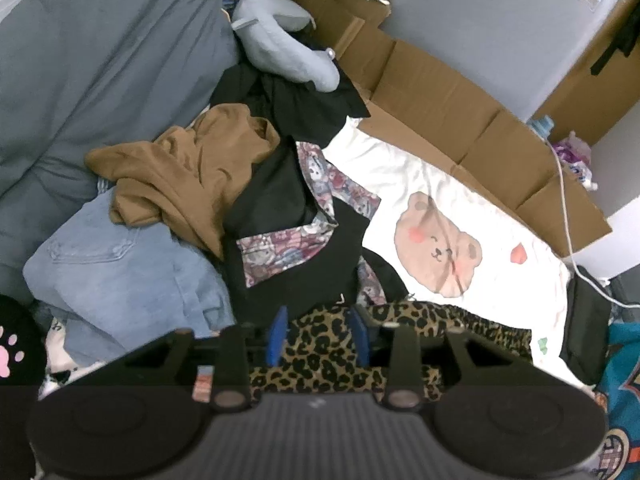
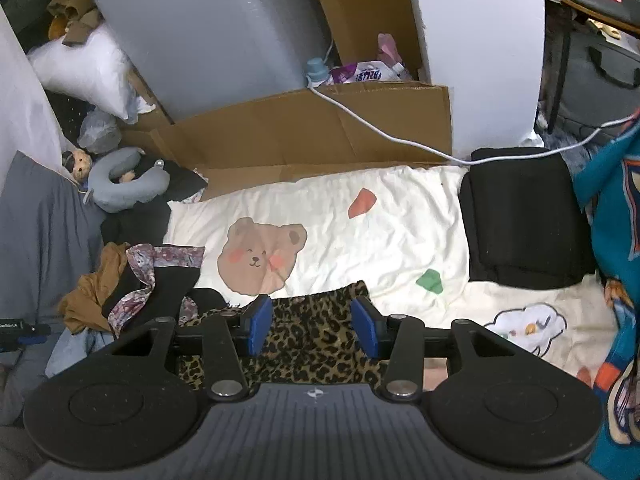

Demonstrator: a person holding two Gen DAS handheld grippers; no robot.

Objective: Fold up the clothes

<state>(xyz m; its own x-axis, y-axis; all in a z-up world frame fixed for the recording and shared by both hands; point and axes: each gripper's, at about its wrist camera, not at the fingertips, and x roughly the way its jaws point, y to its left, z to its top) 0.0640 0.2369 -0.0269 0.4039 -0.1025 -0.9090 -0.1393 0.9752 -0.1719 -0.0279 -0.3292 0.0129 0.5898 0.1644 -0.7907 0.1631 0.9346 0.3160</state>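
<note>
- Left gripper and right gripper both hang released, blue pads apart, over the crumpled leopard-print fabric garment
- Pinch opposite edges cleanly, single layer, then spread flat on the white bear-print sheet

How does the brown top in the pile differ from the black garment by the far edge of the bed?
The brown top is crumpled and draped over the heap of jeans and dark clothes; the black garment lies flat in a neat folded rectangle. The brown top sits among other clothes, while the black garment rests alone on the white bear-print sheet, with a white cable running across its far edge. Neither is touched by a gripper.
</note>
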